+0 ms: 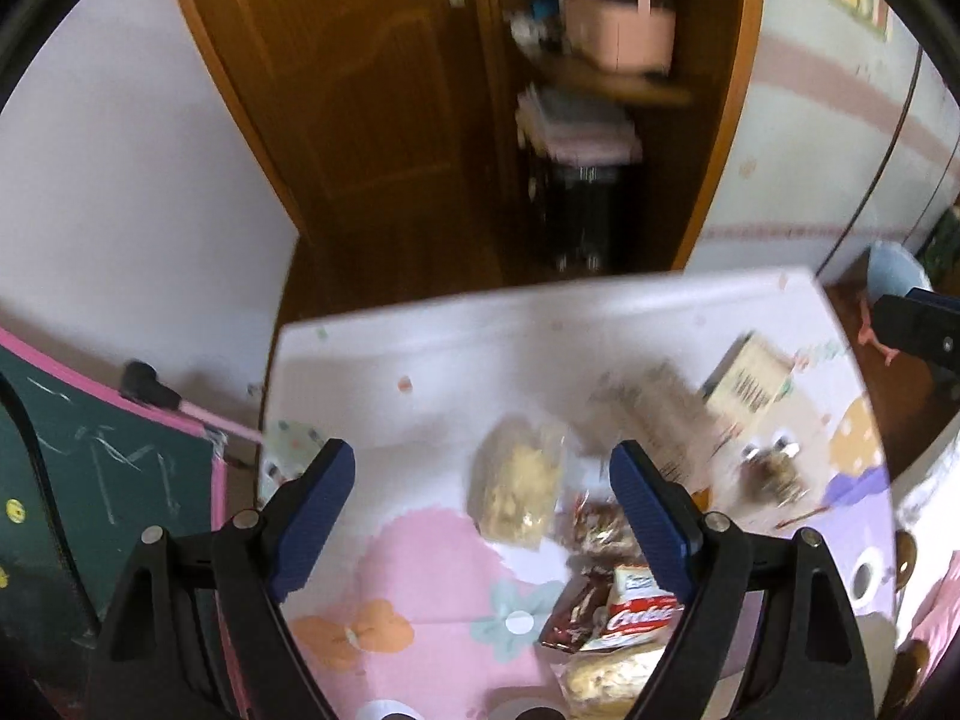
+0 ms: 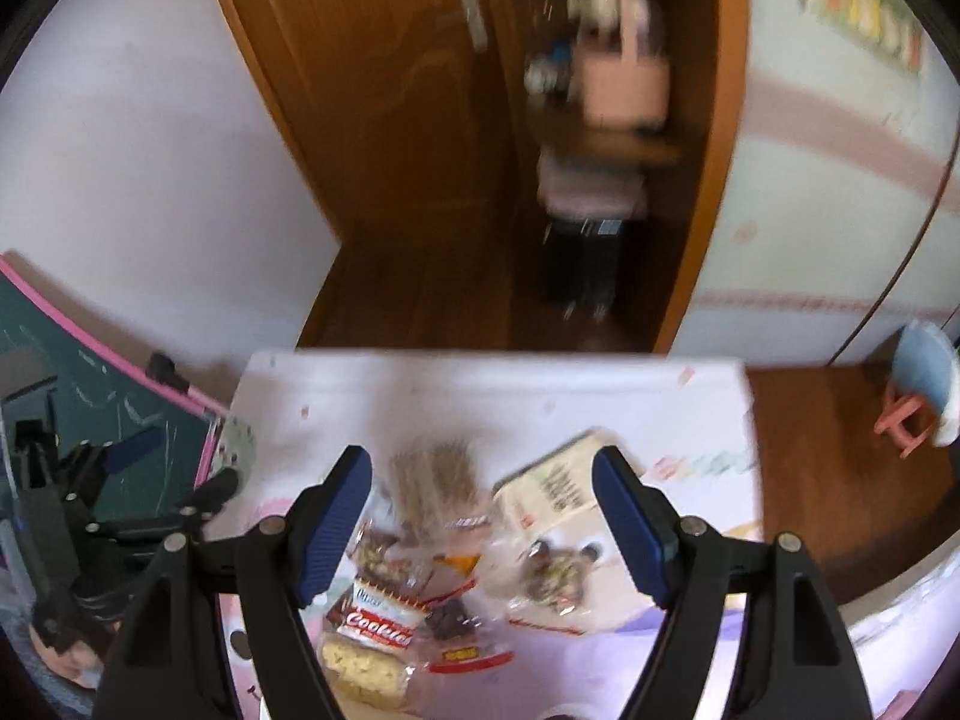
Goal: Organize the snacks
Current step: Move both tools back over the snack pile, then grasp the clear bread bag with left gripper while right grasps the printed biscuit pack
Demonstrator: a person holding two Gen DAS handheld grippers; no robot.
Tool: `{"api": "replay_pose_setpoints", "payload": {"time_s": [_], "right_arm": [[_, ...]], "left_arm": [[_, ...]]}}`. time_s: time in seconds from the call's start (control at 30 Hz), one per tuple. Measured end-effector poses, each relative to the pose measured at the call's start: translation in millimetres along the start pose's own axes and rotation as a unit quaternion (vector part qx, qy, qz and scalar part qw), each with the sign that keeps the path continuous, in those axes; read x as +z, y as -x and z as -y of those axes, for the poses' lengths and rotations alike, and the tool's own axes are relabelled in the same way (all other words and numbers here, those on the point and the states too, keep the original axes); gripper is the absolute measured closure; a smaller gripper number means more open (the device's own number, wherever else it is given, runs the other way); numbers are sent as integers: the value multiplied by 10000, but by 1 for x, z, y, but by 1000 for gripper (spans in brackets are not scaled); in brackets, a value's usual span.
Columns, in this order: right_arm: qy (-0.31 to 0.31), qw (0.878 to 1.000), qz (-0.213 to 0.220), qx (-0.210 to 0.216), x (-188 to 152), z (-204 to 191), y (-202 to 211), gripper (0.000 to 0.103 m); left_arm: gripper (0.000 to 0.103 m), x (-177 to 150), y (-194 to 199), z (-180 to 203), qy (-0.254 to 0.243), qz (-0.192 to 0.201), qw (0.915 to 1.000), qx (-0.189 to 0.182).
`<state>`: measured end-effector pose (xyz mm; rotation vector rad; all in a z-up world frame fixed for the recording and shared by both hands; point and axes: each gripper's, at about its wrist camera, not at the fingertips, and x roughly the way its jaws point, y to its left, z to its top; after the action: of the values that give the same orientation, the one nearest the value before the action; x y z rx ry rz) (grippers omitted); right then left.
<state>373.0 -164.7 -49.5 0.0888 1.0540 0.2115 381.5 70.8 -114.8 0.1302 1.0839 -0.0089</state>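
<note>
Several snack packs lie in a loose heap on a table with a pastel cartoon cloth (image 1: pixel 420 372). In the left wrist view I see a clear bag of pale chips (image 1: pixel 519 489), a red Cookies pack (image 1: pixel 639 615) and a cardboard box (image 1: pixel 747 381). My left gripper (image 1: pixel 480 477) is open and empty above the cloth, left of the heap. In the right wrist view my right gripper (image 2: pixel 480 480) is open and empty above the heap, over the Cookies pack (image 2: pixel 378 624), a brown pack (image 2: pixel 435 483), the box (image 2: pixel 555 489) and a clear nut bag (image 2: pixel 555 576).
Behind the table an open wooden door (image 1: pixel 360 120) shows a shelf with a pink basket (image 1: pixel 621 30). A green chalkboard with a pink frame (image 1: pixel 90 468) stands at the left. A small blue chair (image 2: pixel 921 384) stands on the wood floor at the right.
</note>
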Motion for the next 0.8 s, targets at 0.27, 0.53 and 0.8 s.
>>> {"api": "replay_pose_setpoints", "payload": {"time_s": [0.27,0.53,0.8], "right_arm": [[55,9953,-944,198,-25,-17,-104,26],[112,9921,-1227,226,-30,-26,-157,26],[-5,9899,-1347,442,-37,-27,-185,24]], "left_arm": [[17,-19,-77,2,36,-541,9985,7],[17,-23,-121,-4,290,-866,9952,-352],[17,-35,-144,-2,321,-1004,9930,-536]]}}
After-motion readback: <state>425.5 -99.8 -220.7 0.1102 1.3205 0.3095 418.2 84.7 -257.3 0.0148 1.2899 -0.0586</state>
